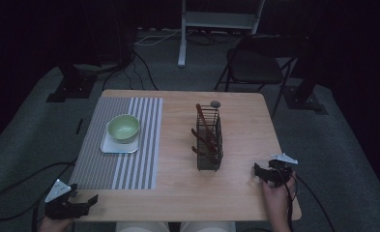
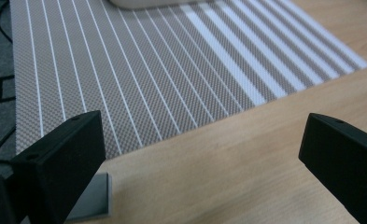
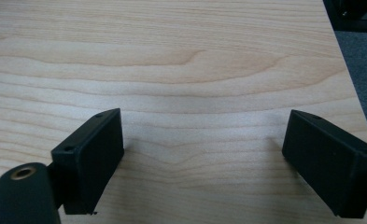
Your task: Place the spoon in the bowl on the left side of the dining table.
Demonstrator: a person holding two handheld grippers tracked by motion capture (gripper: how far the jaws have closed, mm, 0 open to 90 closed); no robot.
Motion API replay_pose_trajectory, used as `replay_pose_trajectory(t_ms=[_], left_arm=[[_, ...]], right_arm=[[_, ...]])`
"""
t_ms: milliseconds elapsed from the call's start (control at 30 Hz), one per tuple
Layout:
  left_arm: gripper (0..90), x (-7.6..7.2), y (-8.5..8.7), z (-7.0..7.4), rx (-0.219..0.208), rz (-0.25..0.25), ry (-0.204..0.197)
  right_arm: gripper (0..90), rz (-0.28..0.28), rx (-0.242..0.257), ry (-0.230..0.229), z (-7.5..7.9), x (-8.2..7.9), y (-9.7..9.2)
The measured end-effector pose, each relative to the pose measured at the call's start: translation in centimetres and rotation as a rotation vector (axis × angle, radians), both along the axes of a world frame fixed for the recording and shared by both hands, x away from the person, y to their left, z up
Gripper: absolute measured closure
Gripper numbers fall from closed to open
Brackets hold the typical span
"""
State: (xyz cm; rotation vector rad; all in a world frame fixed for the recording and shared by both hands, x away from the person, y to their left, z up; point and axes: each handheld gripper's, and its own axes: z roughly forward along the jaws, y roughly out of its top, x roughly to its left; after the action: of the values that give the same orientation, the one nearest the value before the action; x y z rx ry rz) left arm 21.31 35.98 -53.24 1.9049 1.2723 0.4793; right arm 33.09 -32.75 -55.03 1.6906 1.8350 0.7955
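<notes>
A pale green bowl [image 1: 124, 127] sits on a small white square plate [image 1: 111, 146], both on a grey striped placemat [image 1: 129, 164]. At mid-table stands a dark wire basket [image 1: 209, 145] holding brown wooden utensils [image 1: 205, 126]. My left gripper [image 1: 88, 203] rests at the table's near left corner, open and empty; its own view has the placemat [image 2: 125, 70] and the plate's edge [image 2: 148, 3] ahead of wide-apart jaws. My right gripper [image 1: 261, 173] lies at the near right, held by a hand [image 1: 277, 203], open with only bare wood [image 3: 195, 70] between its jaws.
A small grey round object [image 1: 215, 104] lies behind the basket near the far edge. Beyond the table stand a dark folding chair [image 1: 257, 65] and a white stand [image 1: 216, 21]. Cables [image 1: 13, 186] trail on the grey floor at the left.
</notes>
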Motion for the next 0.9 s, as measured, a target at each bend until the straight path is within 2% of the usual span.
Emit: replay_pose_trajectory(t_ms=[233,333,500,633,667,900], left_arm=[[0.6,-0.24,0.15,0.27,-0.005,0.010,-0.003],[0.6,-0.33,0.06,0.23,0.008,-0.010,0.019],[0.5,-0.25,0.03,-0.05,0.005,-0.013,0.042],[0.6,-0.15,0.16,0.01,-0.021,-0.003,0.041],[0.6,-0.06,0.10,0.08,-0.031,-0.016,0.053],[1.4,0.40,-0.52,0.35,-0.035,-0.035,0.062]], right_arm=[[11.7,0.014,0.000,0.001,0.01,-0.01,0.08],[11.7,0.014,0.000,0.001,0.00,-0.01,0.08],[11.7,0.014,0.000,0.000,0.00,-0.01,0.08],[11.7,0.014,0.000,0.001,0.00,-0.01,0.08],[11.7,0.014,0.000,0.000,0.00,-0.01,0.08],[11.7,0.015,-0.001,0.000,0.00,-0.01,0.07]])
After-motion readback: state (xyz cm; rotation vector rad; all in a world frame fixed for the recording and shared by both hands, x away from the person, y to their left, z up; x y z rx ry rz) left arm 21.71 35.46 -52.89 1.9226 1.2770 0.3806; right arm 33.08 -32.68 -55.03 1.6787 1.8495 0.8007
